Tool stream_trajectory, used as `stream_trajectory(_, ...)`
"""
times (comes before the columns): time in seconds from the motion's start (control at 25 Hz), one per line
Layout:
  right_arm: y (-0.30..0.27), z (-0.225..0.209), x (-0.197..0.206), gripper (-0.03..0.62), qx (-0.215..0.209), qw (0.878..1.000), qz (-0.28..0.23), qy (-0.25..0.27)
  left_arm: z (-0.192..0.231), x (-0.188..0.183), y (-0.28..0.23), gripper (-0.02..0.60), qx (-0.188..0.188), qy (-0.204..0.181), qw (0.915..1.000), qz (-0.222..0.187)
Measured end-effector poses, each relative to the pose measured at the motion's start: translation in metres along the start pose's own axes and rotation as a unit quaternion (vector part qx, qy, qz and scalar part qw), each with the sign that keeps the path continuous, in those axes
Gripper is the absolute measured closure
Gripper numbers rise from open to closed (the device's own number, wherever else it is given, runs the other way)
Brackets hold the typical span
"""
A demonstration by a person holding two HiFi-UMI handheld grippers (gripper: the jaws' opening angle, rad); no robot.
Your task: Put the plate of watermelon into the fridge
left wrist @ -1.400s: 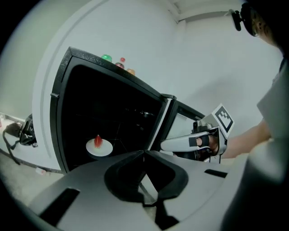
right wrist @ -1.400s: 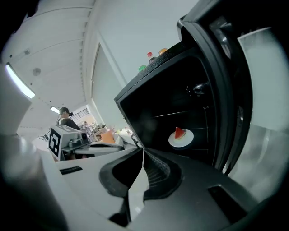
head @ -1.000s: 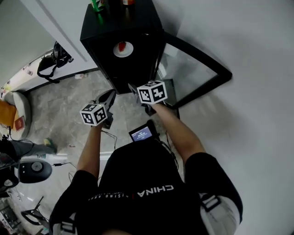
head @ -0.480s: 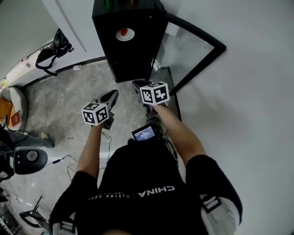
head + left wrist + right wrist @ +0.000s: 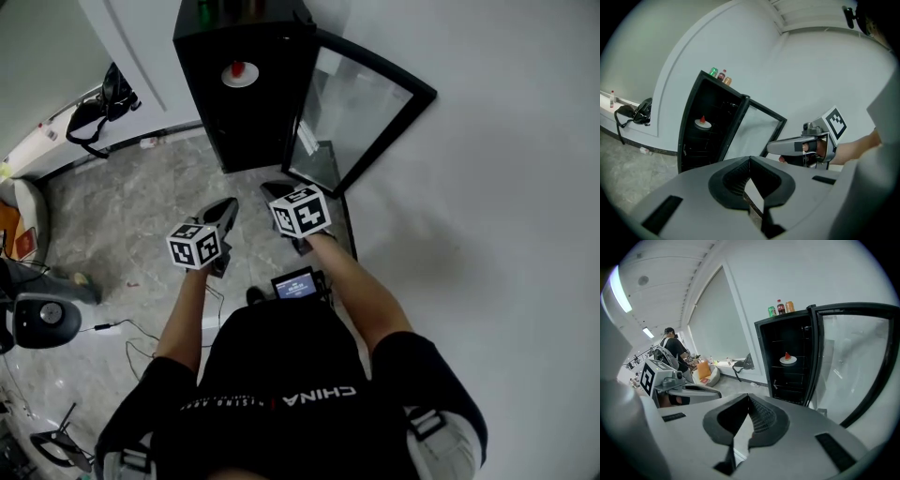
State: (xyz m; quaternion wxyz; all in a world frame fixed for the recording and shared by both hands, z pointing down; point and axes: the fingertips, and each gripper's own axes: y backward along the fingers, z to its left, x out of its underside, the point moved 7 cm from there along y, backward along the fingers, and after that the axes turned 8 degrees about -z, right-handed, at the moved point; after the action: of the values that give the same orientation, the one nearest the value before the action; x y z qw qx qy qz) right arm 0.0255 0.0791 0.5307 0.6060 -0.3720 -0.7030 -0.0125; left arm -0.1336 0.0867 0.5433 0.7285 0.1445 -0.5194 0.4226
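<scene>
Grey left hand-held gripper (image 5: pixel 225 206) and right hand-held gripper (image 5: pixel 274 191) both closed, empty, near fridge (image 5: pixel 251 117)

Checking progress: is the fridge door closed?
No, the fridge door stands swung open, with the plate of watermelon on a shelf inside.

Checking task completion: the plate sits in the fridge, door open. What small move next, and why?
Probably push the glass door shut with the right gripper: the plate of watermelon already rests on a shelf in the fridge, the door stands open, and that gripper is shut and empty.
</scene>
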Motion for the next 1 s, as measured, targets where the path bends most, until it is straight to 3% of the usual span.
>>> stream_trajectory(0.44, 0.039, -0.036, -0.01, 0.577, -0.008, 1.0, -0.017, -0.001, -0.061, -0.016, -0.042, 0.569, 0.022, -0.044, 0.9987, 0.009)
stream_trajectory(1.0, 0.049, -0.041, -0.007, 0.577, -0.006, 1.0, -0.02, 0.011, -0.072, -0.01, -0.053, 0.569, 0.019, -0.081, 0.9963, 0.02)
